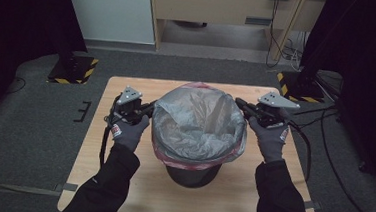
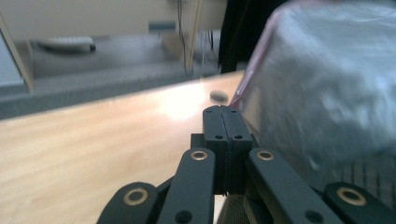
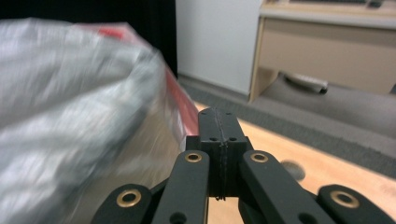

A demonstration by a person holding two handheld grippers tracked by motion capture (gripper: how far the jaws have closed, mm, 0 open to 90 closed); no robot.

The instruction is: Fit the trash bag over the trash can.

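Dark bin [image 1: 191, 174] mid-tabletop [image 1: 96, 165], lined with grey bag [image 1: 197, 119], red-edged rim folded over. Left gripper [image 1: 151, 107] clenched just left of the bag, right gripper [image 1: 238, 104] clenched just right; bag pinched or not, cannot tell. Desk [image 1: 223, 8] well beyond the bin.
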